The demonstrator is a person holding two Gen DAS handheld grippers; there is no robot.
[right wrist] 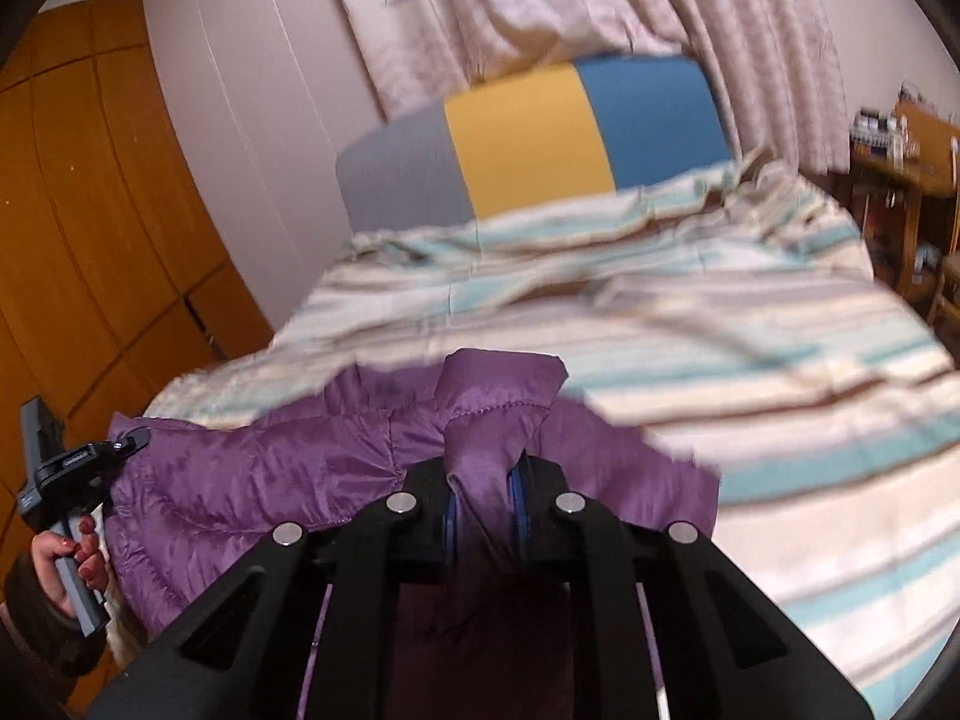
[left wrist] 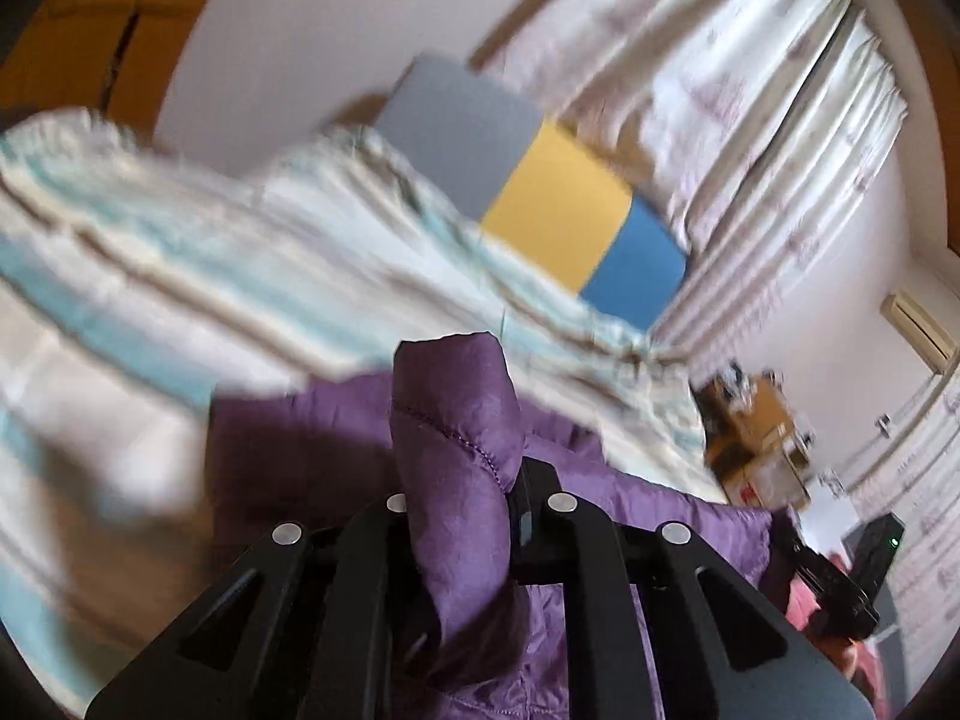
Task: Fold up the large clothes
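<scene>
A purple quilted jacket (left wrist: pixel 336 450) is held up over a bed with a striped cover (left wrist: pixel 180 264). My left gripper (left wrist: pixel 462 498) is shut on a bunched fold of the jacket that sticks up between its fingers. My right gripper (right wrist: pixel 486 480) is shut on another fold of the same jacket (right wrist: pixel 252 468), which stretches away to the left. The left gripper (right wrist: pixel 129 441) shows at the left edge of the right wrist view, held by a hand (right wrist: pixel 66 558). The right gripper's body (left wrist: pixel 834 588) shows at the lower right of the left wrist view.
The striped bedcover (right wrist: pixel 690 324) fills the middle ground. A grey, yellow and blue headboard (right wrist: pixel 528 132) stands at the far end before pale curtains (right wrist: pixel 540 6). Wooden wardrobe doors (right wrist: pixel 78 192) are on the left; a cluttered wooden desk (right wrist: pixel 906 162) is on the right.
</scene>
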